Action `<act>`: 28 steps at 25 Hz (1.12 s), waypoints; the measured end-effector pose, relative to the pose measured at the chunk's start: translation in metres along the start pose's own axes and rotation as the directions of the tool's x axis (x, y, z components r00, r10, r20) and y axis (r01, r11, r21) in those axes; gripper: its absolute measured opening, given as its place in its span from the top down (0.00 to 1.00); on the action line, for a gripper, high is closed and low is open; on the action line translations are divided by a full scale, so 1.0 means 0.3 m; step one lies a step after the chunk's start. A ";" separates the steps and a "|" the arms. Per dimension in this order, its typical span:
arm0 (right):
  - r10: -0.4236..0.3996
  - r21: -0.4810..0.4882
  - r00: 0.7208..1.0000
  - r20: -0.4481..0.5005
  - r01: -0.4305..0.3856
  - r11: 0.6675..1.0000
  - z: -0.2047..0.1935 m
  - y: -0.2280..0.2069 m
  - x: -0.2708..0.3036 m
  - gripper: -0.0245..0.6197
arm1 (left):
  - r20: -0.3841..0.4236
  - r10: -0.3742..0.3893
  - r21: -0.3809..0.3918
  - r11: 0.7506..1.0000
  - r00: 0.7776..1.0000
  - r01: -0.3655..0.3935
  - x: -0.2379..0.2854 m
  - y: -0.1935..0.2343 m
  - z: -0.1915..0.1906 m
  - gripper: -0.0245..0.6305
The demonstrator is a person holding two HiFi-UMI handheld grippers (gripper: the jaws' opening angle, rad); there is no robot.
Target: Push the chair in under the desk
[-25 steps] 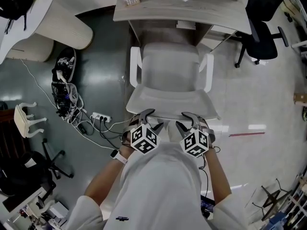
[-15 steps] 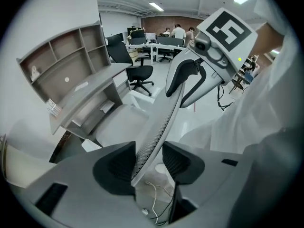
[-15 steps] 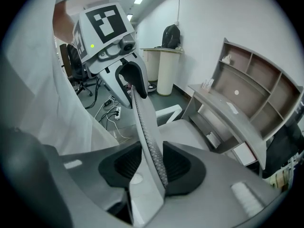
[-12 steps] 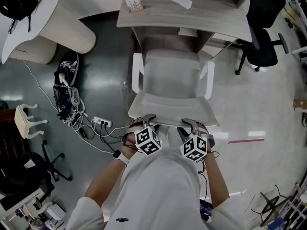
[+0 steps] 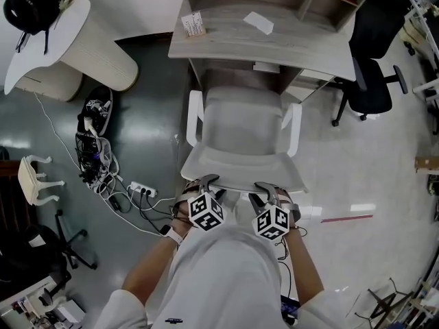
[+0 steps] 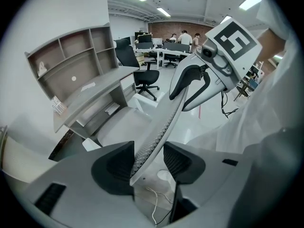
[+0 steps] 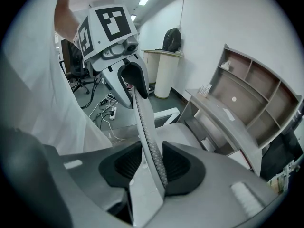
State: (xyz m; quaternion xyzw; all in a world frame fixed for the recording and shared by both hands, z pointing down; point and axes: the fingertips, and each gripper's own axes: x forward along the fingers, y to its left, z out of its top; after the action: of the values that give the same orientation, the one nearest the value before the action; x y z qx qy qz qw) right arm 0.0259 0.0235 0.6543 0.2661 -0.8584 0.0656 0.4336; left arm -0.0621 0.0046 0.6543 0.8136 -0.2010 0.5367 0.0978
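Nearest to us, at 6 o'clock in the head view, both grippers now sit on the top edge of the backrest (image 5: 241, 173), where a second ago their jaws stood wide around it. The right gripper (image 7: 151, 167) is clamped narrow on that mesh edge, both pads pressing it. The left gripper (image 6: 148, 161) closed in too, but its jaws are opening again slightly: the edge lies between them, leaning on one pad with a gap at the other. The marker cubes (image 5: 207, 211) carry only black-and-white square patterns, no words. Beyond them the chair (image 5: 243, 118) has hardly shifted against the counter (image 5: 226, 45) at 12 o'clock. The front of its seat is just at the counter's front edge, with the armrests and most of the seat still out in the open. We judge that the hold has only just been taken and the push itself lies ahead. On the counter, a small printed card (image 5: 194, 23) at 11 o'clock and a paper slip (image 5: 258, 22) at 12 o'clock carry writing too small to read. We find no brand on the chair.
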 end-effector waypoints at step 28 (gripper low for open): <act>-0.012 -0.043 1.000 0.017 0.012 0.999 0.091 -0.327 0.123 0.74 | 0.046 0.032 -0.033 0.999 0.998 -0.030 0.095 0.304 0.171 0.65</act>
State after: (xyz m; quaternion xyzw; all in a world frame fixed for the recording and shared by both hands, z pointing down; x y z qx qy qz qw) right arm 0.0391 -0.0842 0.6547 0.2623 -0.8617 0.0421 0.4324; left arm -0.0490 -0.1029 0.6545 0.8210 -0.2245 0.5158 0.0978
